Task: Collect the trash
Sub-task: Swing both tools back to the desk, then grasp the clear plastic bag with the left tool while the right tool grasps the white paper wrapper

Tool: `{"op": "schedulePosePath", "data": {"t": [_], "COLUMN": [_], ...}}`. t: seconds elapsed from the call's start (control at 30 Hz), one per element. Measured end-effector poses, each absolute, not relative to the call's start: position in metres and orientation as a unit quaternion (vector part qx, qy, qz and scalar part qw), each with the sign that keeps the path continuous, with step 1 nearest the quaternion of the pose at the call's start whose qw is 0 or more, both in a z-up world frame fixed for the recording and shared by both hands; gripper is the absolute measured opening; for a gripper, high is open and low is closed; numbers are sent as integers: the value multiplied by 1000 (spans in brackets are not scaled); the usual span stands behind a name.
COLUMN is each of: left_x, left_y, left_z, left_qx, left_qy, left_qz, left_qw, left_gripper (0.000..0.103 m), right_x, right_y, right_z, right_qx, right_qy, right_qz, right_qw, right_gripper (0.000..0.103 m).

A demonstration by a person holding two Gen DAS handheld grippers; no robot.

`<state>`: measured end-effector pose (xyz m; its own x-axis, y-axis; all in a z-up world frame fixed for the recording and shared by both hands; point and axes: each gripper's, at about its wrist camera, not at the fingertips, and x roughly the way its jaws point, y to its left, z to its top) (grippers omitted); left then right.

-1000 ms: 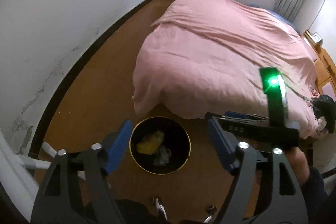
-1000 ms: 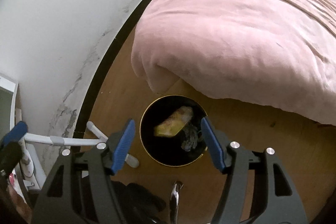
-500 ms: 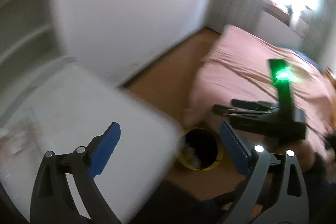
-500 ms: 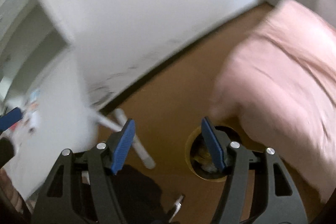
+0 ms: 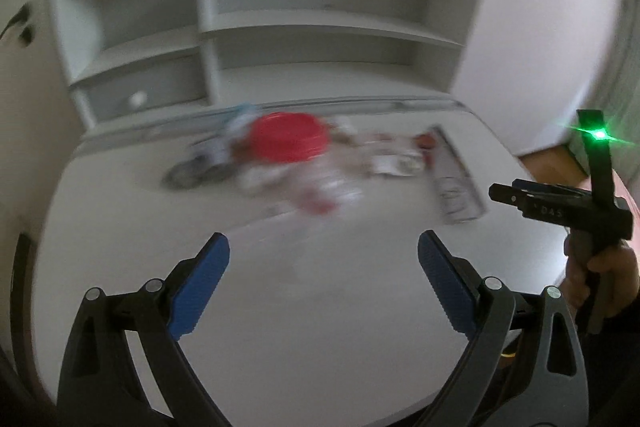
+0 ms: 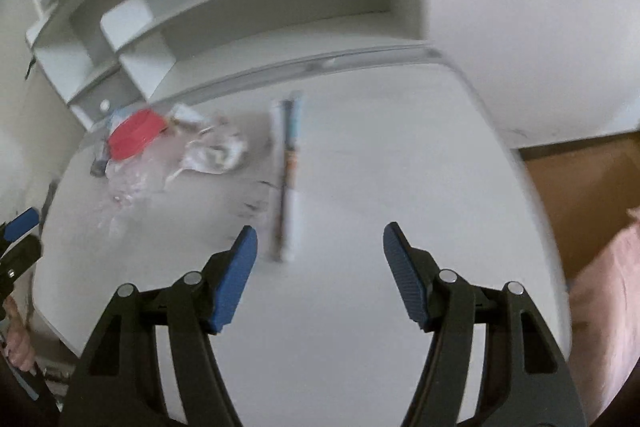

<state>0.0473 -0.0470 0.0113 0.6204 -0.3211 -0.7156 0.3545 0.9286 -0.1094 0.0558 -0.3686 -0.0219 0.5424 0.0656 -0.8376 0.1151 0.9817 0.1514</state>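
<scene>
A white desk (image 5: 320,327) carries a blurred heap of trash: a red round lid (image 5: 288,141), clear plastic wrap (image 5: 320,191), crumpled paper (image 6: 216,153) and a long flat package (image 6: 286,179). The lid also shows in the right wrist view (image 6: 134,137). My left gripper (image 5: 322,287) is open and empty above the near part of the desk. My right gripper (image 6: 320,271) is open and empty, just short of the long package's near end. The right gripper also shows at the right edge of the left wrist view (image 5: 560,207).
White shelves (image 5: 304,27) rise behind the desk. A wooden floor (image 6: 580,195) and the pink bed cover (image 6: 608,307) lie to the right of the desk. A dark roller-like object (image 5: 192,171) lies left of the red lid.
Both grippers swung away from the black bin on the floor by the bed and now face the white desk with the trash. Both stayed open and empty.
</scene>
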Motion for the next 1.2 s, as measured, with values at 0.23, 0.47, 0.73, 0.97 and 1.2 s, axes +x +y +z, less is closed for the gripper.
{"op": "schedulePosePath", "data": {"t": [0.23, 0.47, 0.73, 0.97, 1.2], "left_x": [49, 58, 90, 106, 119], "left_y": [9, 3, -54, -101, -137], "left_z": [-6, -13, -21, -26, -42], "left_qx": [-17, -8, 36, 74, 135], "left_qy": [410, 419, 419, 409, 408], "left_qz": [-152, -159, -198, -207, -195], "left_qw": [899, 894, 885, 886, 882], "left_gripper": [92, 92, 92, 92, 92], "right_x": [91, 102, 80, 55, 48], "right_y": [-345, -339, -350, -365, -368], "right_z": [-42, -55, -43, -32, -29], "right_qx": [55, 30, 40, 52, 57], "right_qy": [504, 517, 509, 502, 501], "right_qz": [-12, -21, -14, -19, -21], "right_qw": [862, 855, 860, 863, 864], "right_gripper": [63, 46, 30, 30, 30]}}
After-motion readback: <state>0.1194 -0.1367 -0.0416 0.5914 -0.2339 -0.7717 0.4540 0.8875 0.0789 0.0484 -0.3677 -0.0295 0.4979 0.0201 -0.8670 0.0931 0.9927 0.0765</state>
